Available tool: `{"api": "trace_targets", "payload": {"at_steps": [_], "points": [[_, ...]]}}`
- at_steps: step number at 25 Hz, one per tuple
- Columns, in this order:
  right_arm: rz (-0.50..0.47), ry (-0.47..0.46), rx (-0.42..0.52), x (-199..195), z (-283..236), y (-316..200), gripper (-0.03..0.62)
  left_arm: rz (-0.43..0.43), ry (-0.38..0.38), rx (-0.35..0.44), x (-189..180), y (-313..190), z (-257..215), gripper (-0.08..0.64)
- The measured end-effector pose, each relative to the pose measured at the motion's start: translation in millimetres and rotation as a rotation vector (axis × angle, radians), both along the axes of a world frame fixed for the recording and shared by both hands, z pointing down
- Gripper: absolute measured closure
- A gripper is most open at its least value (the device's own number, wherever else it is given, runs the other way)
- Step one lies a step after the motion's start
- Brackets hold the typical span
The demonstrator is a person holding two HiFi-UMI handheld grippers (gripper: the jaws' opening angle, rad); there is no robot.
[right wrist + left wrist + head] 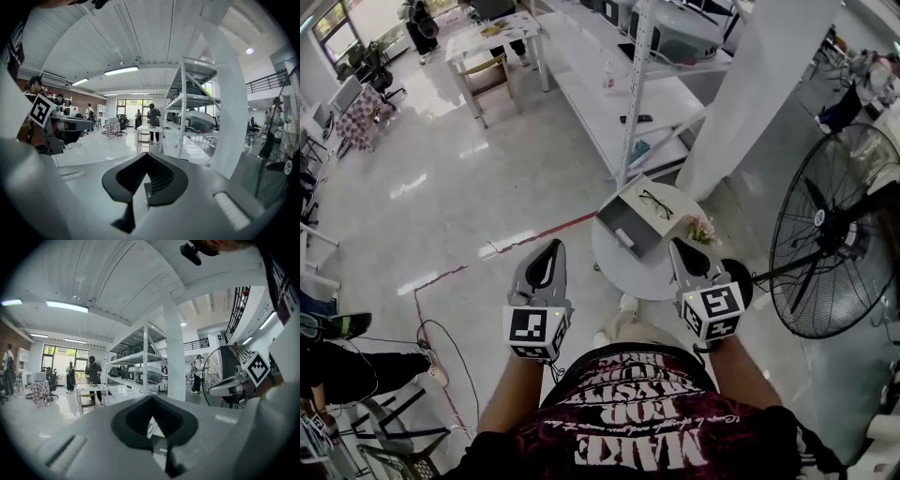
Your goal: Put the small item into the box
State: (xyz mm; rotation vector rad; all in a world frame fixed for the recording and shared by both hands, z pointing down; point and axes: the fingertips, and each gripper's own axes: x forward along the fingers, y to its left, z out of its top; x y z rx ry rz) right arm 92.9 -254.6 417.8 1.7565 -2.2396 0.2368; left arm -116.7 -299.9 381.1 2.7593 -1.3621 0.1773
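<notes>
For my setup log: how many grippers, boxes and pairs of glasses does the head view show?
Grippers: 2, the left gripper and the right gripper
Box: 1
Pair of glasses: 1
Total: 4

Head cam: high over the person, facing steeply down and fwd. The shelf rack [649, 103] sits upper-mid, well off. The left gripper [553, 246] & right gripper [678, 246] are low in frame, much nearer the cam than the rack.

Left gripper view: low, approx level, aimed straight at the rack, which stands mid-frame and well off. The right gripper shows to the right of the rack.

Right gripper view: also low and approx level, rack just right of centre, left gripper far left of it.

All 3 views share the rack, the white pillar [759, 94] just beside it, & the fan [834, 234] beyond the pillar.
</notes>
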Motion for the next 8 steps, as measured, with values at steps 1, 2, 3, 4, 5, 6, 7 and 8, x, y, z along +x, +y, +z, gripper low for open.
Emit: {"api": "trace_targets", "payload": {"at_steps": [1,2,3,4,5,6,7,8], "points": [[0.0,-0.001,-0.005,0,2,-1,0.563,0.001,0.002,0.0,0,0,1,0.56],[-0.001,-0.002,-0.007,0,3,-1,0.563,0.002,0.003,0.001,0,-1,1,0.558],[-0.002,-0.001,-0.008,-1,3,-2,0.564,0.002,0.004,0.003,0,-3,2,0.56],[-0.004,-0.001,-0.007,-1,3,-3,0.563,0.002,0.005,0.003,0,-4,2,0.56],[-0.006,-0.002,-0.006,-2,3,-4,0.563,0.0,0.006,0.003,-1,-6,3,0.558],[-0.009,-0.003,-0.004,-2,3,-4,0.563,-0.002,0.007,0.004,-2,-7,3,0.559],[-0.013,-0.005,-0.001,-3,3,-6,0.564,-0.005,0.007,0.004,-3,-9,4,0.558],[-0.016,-0.007,0.001,-4,3,-7,0.563,-0.008,0.008,0.004,-4,-11,4,0.56]]}}
